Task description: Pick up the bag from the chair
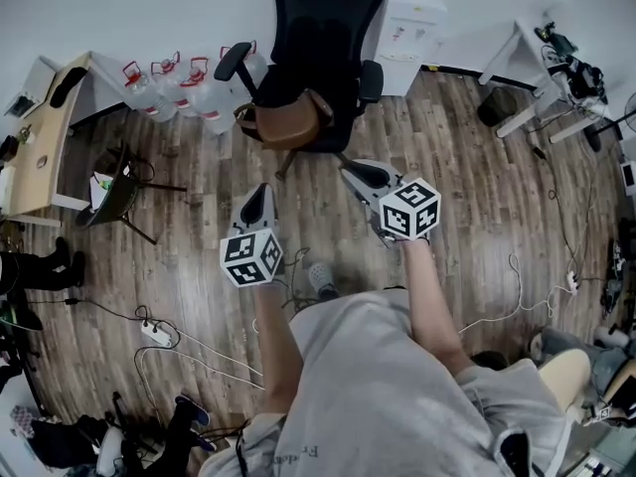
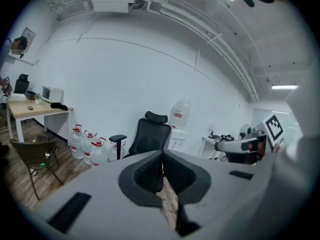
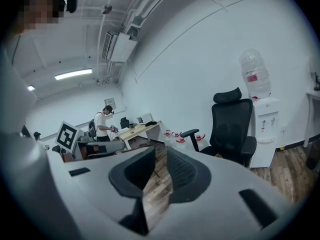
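Observation:
A brown bag (image 1: 288, 125) lies on the seat of a black office chair (image 1: 320, 48) at the top middle of the head view. Both grippers are held out over the wooden floor, short of the chair and apart from the bag. My left gripper (image 1: 260, 197) points at the chair's left front, its jaws shut with nothing between them (image 2: 162, 156). To its right, my right gripper (image 1: 355, 173) has its jaws a little apart, and only floor shows in the gap (image 3: 160, 151). The chair (image 2: 150, 136) stands ahead in both gripper views (image 3: 231, 126).
Several water jugs (image 1: 174, 87) stand left of the chair and a water dispenser (image 1: 407, 18) to its right. A wooden desk (image 1: 45, 137) and a small dark chair (image 1: 114, 192) are at the left, white desks (image 1: 537, 68) at the right. Cables and a power strip (image 1: 157, 334) lie on the floor. A person (image 3: 102, 124) stands far off.

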A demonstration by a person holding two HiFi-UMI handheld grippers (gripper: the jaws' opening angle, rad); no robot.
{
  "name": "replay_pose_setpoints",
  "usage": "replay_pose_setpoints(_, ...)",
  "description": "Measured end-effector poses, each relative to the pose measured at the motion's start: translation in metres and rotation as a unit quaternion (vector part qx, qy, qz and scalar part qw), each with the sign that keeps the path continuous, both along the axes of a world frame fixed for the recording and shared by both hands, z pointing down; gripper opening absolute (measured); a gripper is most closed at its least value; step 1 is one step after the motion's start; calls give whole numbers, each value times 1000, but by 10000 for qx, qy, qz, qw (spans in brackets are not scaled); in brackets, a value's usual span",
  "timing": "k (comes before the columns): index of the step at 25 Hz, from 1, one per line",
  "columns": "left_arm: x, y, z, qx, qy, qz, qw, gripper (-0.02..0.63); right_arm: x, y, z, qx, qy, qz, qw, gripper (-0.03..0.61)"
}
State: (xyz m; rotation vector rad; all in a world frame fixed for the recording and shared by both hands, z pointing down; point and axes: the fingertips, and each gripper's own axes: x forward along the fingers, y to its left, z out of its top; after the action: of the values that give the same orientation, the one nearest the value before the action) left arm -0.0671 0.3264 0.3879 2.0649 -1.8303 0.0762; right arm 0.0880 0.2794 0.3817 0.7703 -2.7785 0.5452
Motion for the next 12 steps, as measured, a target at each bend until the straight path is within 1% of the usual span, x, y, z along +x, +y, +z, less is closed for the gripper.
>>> replay_pose_setpoints(4,-27,-5,7,-18,-54,-62,10000,13,-21,-4,7,31,48,54,10000,135)
replay_pose_setpoints(5,-32,-6,9,-27,-49,-61,10000,30,-26,-4,8,47,62,54,10000,151)
replay_pose_setpoints(7,-40,-8,13,-48,14,-10,10000,121,-35,-6,8,52,66,49,10000,183)
replay_pose_setpoints(9,-47,-10,15,-44,95,0,9999,155,-42,-8,7,19,54,46,10000,204)
replay_pose_setpoints(10,-51,-10,16,-35,136,-16,9999,177,-45,-10,7,-4,53,35,10000,229)
replay_pose_setpoints(11,-55,-10,17,-30,165,-47,9998,203,-49,-11,7,-20,56,16,10000,255)
replay_pose_setpoints(12,-60,-11,17,-31,177,-90,9998,240,-52,-13,7,-30,60,-4,10000,267)
